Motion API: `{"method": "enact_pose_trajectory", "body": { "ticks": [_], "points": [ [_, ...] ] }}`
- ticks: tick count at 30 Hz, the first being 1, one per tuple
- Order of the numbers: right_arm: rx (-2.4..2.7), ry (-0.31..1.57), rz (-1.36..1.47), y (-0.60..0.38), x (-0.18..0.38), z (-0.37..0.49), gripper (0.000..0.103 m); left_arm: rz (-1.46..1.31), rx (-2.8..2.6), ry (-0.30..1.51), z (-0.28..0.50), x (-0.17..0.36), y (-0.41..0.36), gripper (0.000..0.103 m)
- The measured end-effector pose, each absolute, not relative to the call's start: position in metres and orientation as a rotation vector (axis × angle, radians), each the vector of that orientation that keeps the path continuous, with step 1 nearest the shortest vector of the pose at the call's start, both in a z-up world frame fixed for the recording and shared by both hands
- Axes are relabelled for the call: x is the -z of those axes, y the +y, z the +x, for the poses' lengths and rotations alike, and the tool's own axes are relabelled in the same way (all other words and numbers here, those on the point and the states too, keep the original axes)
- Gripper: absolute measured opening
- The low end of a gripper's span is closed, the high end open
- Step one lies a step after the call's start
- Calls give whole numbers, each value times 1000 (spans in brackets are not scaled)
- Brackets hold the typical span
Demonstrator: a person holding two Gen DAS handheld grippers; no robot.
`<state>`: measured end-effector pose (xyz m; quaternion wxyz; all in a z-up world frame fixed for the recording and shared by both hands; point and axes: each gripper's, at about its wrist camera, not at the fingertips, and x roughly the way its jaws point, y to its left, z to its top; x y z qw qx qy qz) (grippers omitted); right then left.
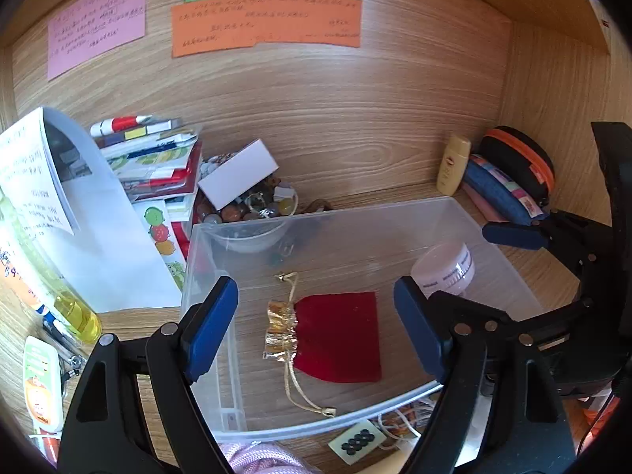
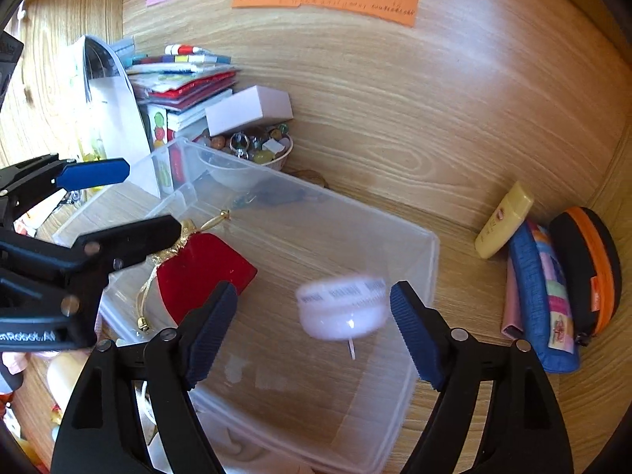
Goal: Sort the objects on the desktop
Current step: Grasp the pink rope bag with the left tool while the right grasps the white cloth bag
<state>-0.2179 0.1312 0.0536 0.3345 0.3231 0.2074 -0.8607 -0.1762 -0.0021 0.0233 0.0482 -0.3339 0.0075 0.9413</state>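
Observation:
A clear plastic bin (image 1: 395,205) (image 2: 430,245) stands on the wooden desk. A red velvet pouch (image 1: 339,335) (image 2: 197,276) with gold drawstring lies flat inside it. A pale pink round jar (image 2: 341,308) (image 1: 444,268) is in the bin, blurred in the right wrist view, free of both fingers. My left gripper (image 1: 316,328) is open over the pouch and touches nothing. My right gripper (image 2: 314,328) is open over the bin, its fingers either side of the jar; it also shows in the left wrist view (image 1: 513,235).
A bowl of beads (image 1: 252,213) with a white box (image 1: 237,172) on it stands behind the bin. A stack of booklets (image 1: 154,158), a white paper bag (image 1: 98,237) and a yellow bottle (image 1: 75,312) are left. A yellow tube (image 2: 503,221), blue pouch (image 2: 545,296) and black-orange case (image 2: 584,268) are right.

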Motion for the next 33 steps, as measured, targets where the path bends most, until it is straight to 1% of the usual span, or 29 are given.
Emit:
{"method": "enact_pose_trajectory", "body": {
  "ticks": [2,3,5,8,13,21,26,33],
  "points": [
    [2260,528,825,138,-60,-214,81,-996,-2879,56,-171,-29,2,82],
    [2265,522,817,142,-63,-211,81,-983,-2880,63,-167,-32,3,84],
    [2272,512,806,151,-69,-205,82,-965,-2873,48,-159,-38,1,92],
    [2299,505,771,165,-77,-194,82,-960,-2853,24,-146,-45,-7,92],
    [2287,450,765,187,-79,-177,83,-967,-2903,37,-118,-47,-29,94],
    [2271,415,830,206,-63,-150,83,-1105,-2884,1,-85,-22,-65,95],
    [2262,437,857,208,-51,-133,83,-1171,-2853,37,-65,-4,-75,95],
    [2288,459,903,207,-35,-122,83,-1305,-2770,87,-59,29,-80,95]
  ]
}}
